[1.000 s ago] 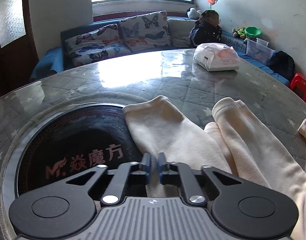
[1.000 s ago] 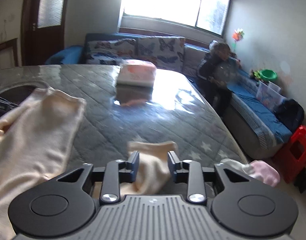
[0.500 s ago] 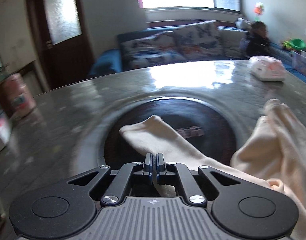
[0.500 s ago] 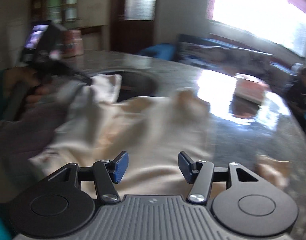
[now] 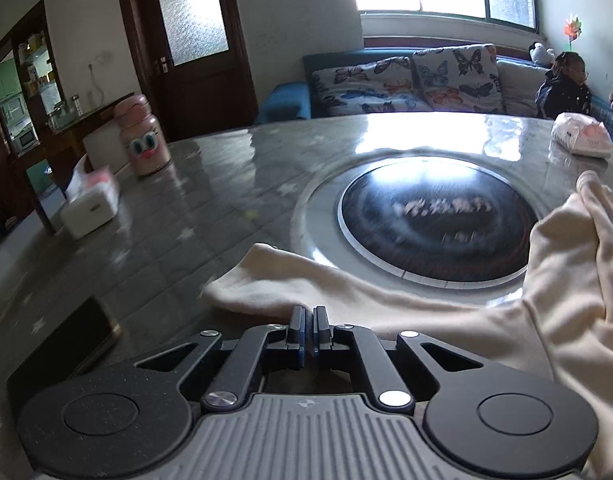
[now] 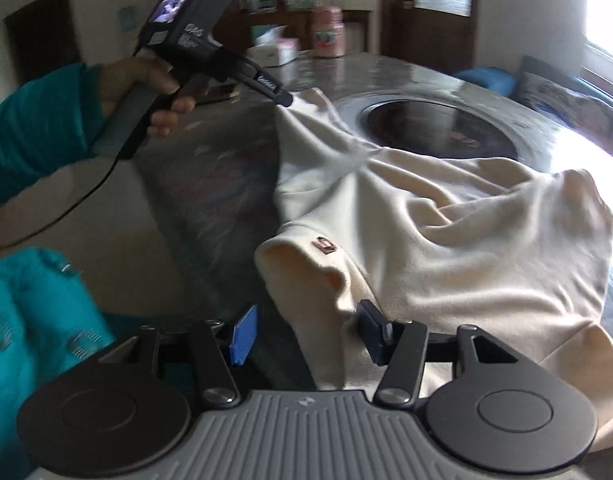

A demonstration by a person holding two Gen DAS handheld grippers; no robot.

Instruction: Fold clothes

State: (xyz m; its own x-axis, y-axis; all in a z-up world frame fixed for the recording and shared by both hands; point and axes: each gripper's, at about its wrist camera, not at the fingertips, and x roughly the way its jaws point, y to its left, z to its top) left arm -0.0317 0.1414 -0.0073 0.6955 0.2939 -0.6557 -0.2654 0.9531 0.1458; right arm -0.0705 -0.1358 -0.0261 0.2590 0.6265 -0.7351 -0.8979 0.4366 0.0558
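Cream garment point(image 6: 446, 216) lies bunched on the worktop point(image 5: 166, 232) ahead of both grippers. Left gripper point(image 5: 309, 330) fingers are clamped on one cloth end; right gripper point(image 6: 306, 334) fingers have just opened, straddling a fold ungripped. Step: spreading flat. Next: close on that fold.

Cream garment point(image 6: 446, 216), rumpled, spread across table, one corner lifted

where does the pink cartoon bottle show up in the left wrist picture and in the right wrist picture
Left wrist view: pink cartoon bottle stands at the left, on the far table edge beside a white tissue box.
Right wrist view: it is top centre, blurred, behind the cream garment.
Shared landmark: the table's dark round inset.
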